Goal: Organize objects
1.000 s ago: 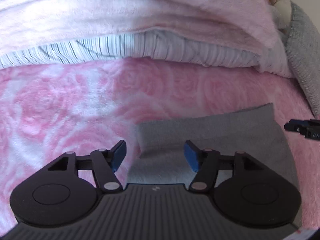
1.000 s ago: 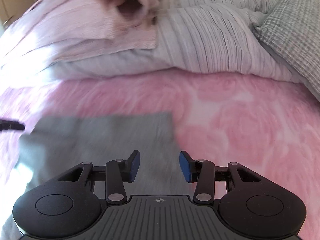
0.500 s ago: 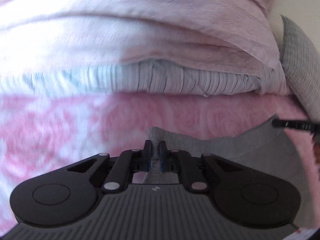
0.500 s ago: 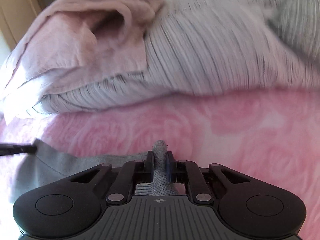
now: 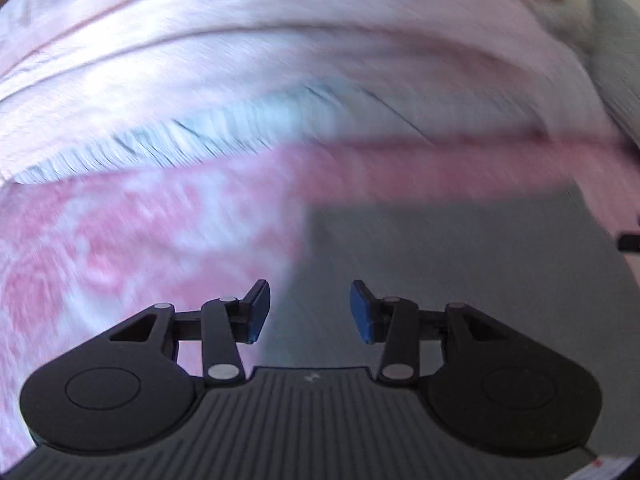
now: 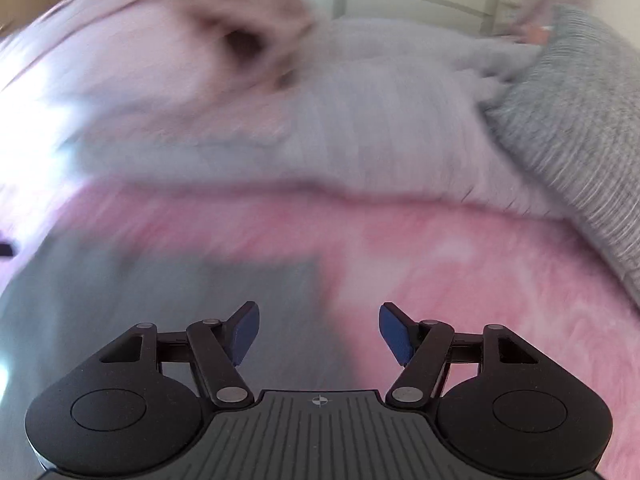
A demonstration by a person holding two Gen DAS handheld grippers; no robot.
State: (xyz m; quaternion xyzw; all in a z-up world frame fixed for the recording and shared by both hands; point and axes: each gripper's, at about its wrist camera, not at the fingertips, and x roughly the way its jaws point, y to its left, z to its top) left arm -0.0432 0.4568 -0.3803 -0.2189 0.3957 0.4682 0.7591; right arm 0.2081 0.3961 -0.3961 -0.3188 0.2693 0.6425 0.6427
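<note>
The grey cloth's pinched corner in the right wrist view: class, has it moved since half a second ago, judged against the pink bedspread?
Yes. The grey cloth lies flat on the pink bedspread again; its raised corner dropped as the right gripper opened.

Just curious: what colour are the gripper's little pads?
Blue pads, clearest in the right wrist view.

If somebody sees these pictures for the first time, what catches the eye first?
The flat grey folded cloth on the pink rose-patterned blanket stands out, lying just ahead of both fingers. Behind it is heaped pale pink and striped bedding, with a grey knitted pillow at the right.
</note>
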